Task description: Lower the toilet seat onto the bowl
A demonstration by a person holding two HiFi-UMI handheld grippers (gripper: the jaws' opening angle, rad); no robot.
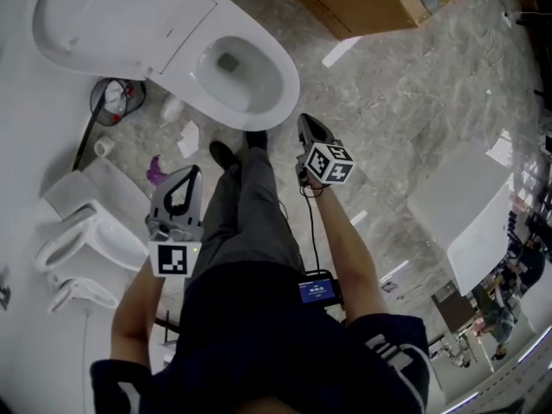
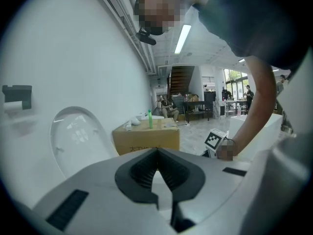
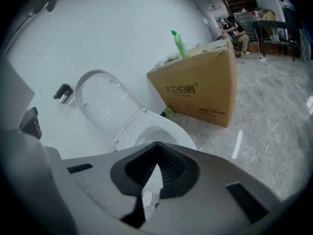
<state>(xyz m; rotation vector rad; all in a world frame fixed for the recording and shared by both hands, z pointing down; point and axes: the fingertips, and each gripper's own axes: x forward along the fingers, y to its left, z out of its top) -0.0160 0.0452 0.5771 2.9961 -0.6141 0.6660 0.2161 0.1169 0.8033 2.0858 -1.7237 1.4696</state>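
Note:
The white toilet stands against the wall at the top left of the head view. Its lid (image 1: 95, 20) is raised upright and the bowl (image 1: 250, 80) lies uncovered below it. Whether the seat ring is up with the lid I cannot tell. My left gripper (image 1: 191, 172) hangs shut and empty over the floor, left of the person's legs and short of the bowl. My right gripper (image 1: 304, 121) is shut on nothing, just right of the bowl's front. The right gripper view shows the raised lid (image 3: 105, 106) and bowl (image 3: 164, 133) beyond the gripper (image 3: 156, 144). The left gripper (image 2: 157, 150) faces the lid (image 2: 78, 141).
A large cardboard box (image 1: 362, 3) stands right of the toilet, with a green bottle (image 3: 179, 44) on it. A wire bin (image 1: 116, 100) and paper scraps (image 1: 188, 138) lie left of the bowl. More white fixtures stand at the left (image 1: 82, 240) and right (image 1: 470, 210).

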